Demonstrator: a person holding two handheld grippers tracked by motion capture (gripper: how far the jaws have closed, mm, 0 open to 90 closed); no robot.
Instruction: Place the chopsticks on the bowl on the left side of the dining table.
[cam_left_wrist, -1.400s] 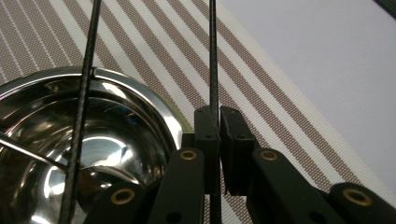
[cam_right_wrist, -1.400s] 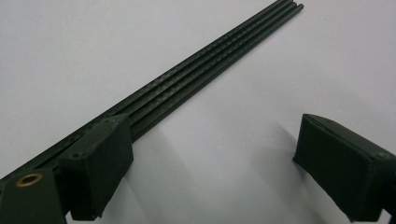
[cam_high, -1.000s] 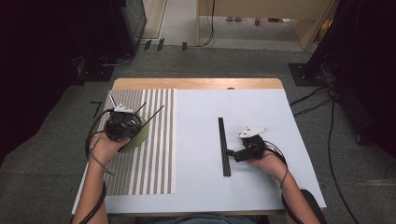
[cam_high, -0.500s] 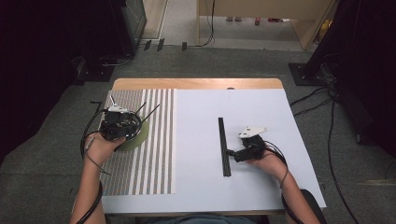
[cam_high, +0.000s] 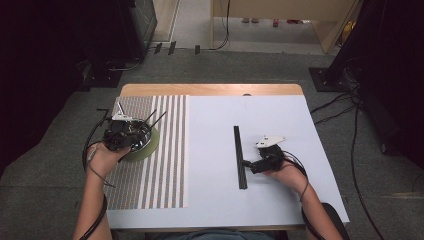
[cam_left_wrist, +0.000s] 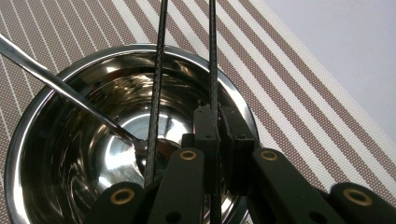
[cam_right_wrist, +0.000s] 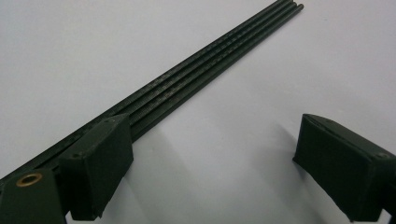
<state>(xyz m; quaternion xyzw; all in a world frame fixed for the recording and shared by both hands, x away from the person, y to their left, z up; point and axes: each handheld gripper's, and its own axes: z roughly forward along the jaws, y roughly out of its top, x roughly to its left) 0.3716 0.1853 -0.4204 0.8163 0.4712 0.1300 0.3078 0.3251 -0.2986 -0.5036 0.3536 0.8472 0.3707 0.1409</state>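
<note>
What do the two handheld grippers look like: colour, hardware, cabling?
Both are black. The left gripper has boxy jaws on linkage arms with brass-coloured pivot bushings. The right gripper carries a pale three-cornered top plate. A black cable trails from each. Forearms are bare, no sleeves.

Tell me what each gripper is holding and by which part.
The left gripper is shut on two black chopsticks, gripped low on their shafts, over the steel bowl. The right gripper is open and holds nothing; a bundle of black chopsticks lies beside one jaw.
</note>
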